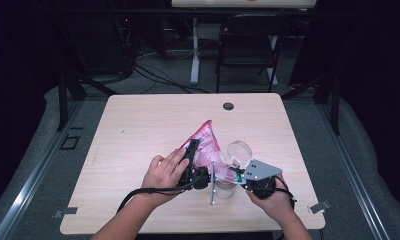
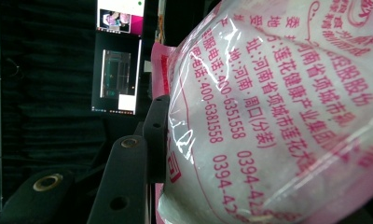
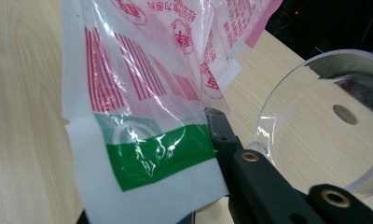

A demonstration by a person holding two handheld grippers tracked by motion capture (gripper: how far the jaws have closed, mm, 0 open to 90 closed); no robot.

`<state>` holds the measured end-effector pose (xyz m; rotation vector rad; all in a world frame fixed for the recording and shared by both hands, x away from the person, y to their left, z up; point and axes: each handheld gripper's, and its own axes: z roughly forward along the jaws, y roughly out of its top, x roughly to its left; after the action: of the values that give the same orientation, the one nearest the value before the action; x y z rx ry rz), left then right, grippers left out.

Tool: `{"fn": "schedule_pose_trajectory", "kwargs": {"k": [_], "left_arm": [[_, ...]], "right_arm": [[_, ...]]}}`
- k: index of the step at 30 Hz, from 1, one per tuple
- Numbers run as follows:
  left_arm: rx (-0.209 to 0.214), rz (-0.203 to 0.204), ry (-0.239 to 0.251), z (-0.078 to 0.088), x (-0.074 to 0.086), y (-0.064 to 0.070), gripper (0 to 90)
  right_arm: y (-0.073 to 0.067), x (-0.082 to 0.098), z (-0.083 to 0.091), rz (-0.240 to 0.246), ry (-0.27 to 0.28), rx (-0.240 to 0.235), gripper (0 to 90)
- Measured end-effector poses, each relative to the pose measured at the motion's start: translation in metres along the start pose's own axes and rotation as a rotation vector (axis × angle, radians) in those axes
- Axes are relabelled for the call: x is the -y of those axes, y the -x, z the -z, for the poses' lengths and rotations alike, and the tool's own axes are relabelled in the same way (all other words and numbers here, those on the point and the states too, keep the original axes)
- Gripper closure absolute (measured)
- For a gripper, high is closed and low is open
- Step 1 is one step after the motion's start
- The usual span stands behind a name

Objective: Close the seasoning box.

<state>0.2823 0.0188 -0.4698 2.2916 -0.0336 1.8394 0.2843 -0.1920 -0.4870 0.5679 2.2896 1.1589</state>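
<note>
Scene: a person at a pale wooden table (image 1: 138, 130) works 2 hand-held grippers on a pink-and-white printed plastic bag of white powder (image 1: 205, 142), which sits mid-table, tilted over a clear round plastic jar (image 1: 227, 186).
Left gripper (image 1: 193, 150): jaws part-open and clamped around the bag's full body; in the left gripper view the film (image 2: 278, 116) bulges against the 1 black jaw in sight.
Right gripper (image 1: 236, 175): jaws pinched tight on the bag's flat lower edge by the green band (image 3: 159, 154).
Doing it well: likely a pour; keep the corner over the jar mouth and tip slowly.
Nearby: clear round lid (image 1: 239, 151), just beyond the jar.
Hard to tell: whether the bag is open, how full the jar is; the right gripper's second jaw sits behind the film.
</note>
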Motion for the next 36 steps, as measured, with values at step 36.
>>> {"fn": "schedule_pose_trajectory", "kwargs": {"k": [36], "left_arm": [[0.002,-0.004,0.008,0.0020,-0.0017,0.0005,63.3]], "right_arm": [[0.0029,0.0029,-0.0002,-0.007,-0.005,-0.011,90.0]]}}
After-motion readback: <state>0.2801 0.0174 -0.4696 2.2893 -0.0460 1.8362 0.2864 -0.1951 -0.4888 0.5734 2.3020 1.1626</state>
